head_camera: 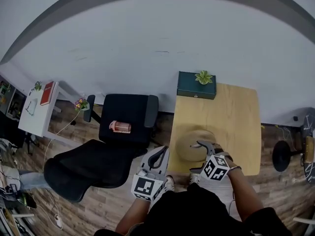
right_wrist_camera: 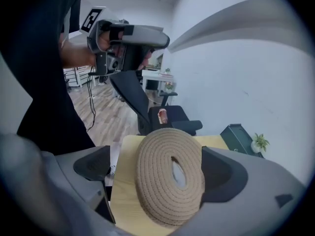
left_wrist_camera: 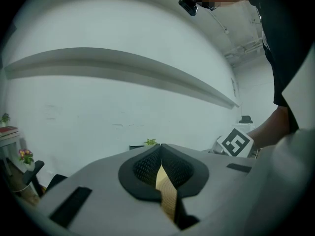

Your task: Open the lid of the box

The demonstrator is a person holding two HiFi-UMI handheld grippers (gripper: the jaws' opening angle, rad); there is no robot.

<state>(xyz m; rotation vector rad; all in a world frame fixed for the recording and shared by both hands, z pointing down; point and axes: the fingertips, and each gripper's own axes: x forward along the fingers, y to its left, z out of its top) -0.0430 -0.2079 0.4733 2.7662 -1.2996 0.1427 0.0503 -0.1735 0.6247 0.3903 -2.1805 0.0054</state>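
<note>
You are holding the right gripper with jaws apart astride the lid of the woven box at the table's near edge, likely lining up a grip. The left gripper, jaws together, is idling off the near-left corner.

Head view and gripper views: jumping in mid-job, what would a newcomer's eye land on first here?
First, the round coiled-rope piece at the near edge of the light wooden table, standing between the wide-apart jaws of the right hand-held gripper. Next, the dark green box and the small potted plant with it, at the table's far edge by the wall. Then the black office chair left of the table.
</note>
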